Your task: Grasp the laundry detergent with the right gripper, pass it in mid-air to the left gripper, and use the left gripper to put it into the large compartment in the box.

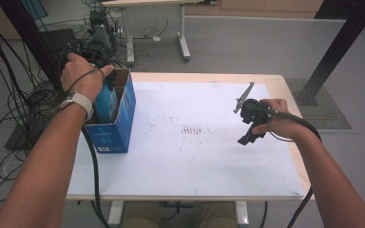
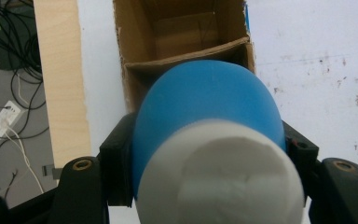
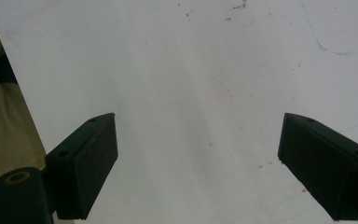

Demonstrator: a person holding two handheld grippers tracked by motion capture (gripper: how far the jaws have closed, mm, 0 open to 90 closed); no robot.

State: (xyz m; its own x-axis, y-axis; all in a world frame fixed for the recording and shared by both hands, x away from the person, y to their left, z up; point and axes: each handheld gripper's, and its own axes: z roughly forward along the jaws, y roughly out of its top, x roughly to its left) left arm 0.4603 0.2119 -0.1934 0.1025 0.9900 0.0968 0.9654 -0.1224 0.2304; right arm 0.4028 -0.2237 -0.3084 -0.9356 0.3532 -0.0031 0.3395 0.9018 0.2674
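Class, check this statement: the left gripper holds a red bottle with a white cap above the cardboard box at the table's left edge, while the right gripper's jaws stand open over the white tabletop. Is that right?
One detail is wrong: the bottle is blue, not red, as the left gripper view shows. The rest stands: the left gripper grips it, white cap toward the camera, above the cardboard box, and the right gripper is open over the tabletop.

No text, brand, number or sign can be read. The blue cardboard box [image 1: 111, 135] carries a small white label and some pale print low on its near face in the high view, but both are too small and blurred to make out. The blue bottle [image 2: 205, 100] shows no lettering in the left gripper view.
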